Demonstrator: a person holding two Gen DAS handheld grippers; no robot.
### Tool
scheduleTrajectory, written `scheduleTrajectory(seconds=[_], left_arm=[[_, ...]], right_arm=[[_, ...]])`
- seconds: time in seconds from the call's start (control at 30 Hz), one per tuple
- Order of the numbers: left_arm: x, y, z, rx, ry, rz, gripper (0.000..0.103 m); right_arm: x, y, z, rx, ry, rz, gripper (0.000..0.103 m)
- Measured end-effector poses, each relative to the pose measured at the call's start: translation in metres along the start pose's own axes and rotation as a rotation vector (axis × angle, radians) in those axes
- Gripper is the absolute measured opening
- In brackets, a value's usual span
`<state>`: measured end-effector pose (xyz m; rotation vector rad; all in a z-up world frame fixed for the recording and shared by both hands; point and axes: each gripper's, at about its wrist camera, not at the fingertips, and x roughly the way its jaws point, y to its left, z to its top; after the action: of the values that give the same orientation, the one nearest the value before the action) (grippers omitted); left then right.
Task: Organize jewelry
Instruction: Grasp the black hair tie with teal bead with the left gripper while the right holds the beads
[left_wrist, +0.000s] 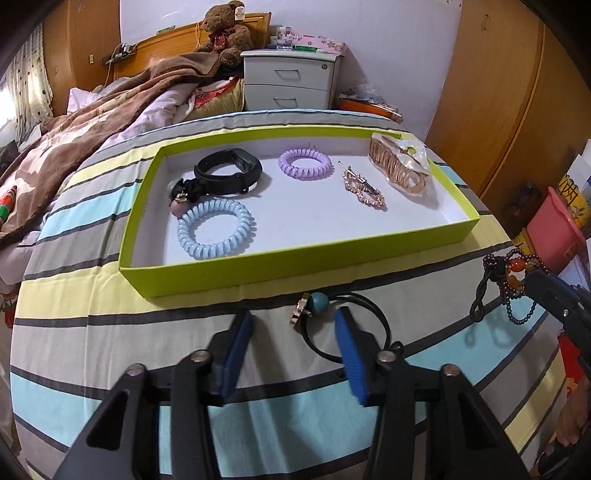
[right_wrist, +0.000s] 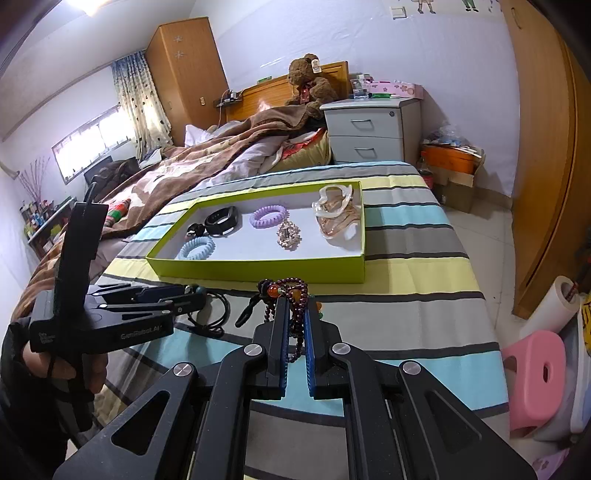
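A black hair tie with a teal bead and gold charm (left_wrist: 317, 301) lies on the striped bedspread, in front of the lime-green tray (left_wrist: 295, 266). My left gripper (left_wrist: 291, 319) is open around it: the bead and charm sit between the blue pads (left_wrist: 236, 343), and the loop runs behind the right pad. My right gripper (right_wrist: 297, 301) is shut on a dark red beaded bracelet (right_wrist: 295, 291) that hangs from it. From the left wrist view the bracelet (left_wrist: 513, 273) dangles at the right. In the tray lie a black band (left_wrist: 229, 173), a purple coil tie (left_wrist: 304, 163), a blue coil tie (left_wrist: 216, 229), a rhinestone clip (left_wrist: 364, 188) and a claw clip (left_wrist: 400, 164).
The tray (right_wrist: 258, 266) sits mid-bedspread, with striped cloth bare on all sides. A brown blanket (right_wrist: 207, 166) is heaped to the left. A white bedside cabinet (right_wrist: 373, 129) stands behind, a pink stool (right_wrist: 535, 373) on the floor at the right, wooden wardrobes beyond.
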<state>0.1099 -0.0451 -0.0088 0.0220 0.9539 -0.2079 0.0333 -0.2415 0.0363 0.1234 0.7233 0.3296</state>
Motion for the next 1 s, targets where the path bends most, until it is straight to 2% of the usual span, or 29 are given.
scheduleTrajectory(seconds=[0.33, 0.63, 1.0], left_arm=[[0.0, -0.001, 0.001, 0.018, -0.006, 0.03, 0.013], [0.0, -0.001, 0.0, 0.018, -0.008, 0.023, 0.006], [-0.012, 0.0, -0.001, 0.009, -0.036, 0.007, 0.006]], right_arm=[[0.001, 0.002, 0.0, -0.001, 0.002, -0.003, 0.007], [0.002, 0.002, -0.001, -0.001, 0.003, -0.004, 0.007], [0.0, 0.004, -0.002, -0.001, -0.003, -0.005, 0.007]])
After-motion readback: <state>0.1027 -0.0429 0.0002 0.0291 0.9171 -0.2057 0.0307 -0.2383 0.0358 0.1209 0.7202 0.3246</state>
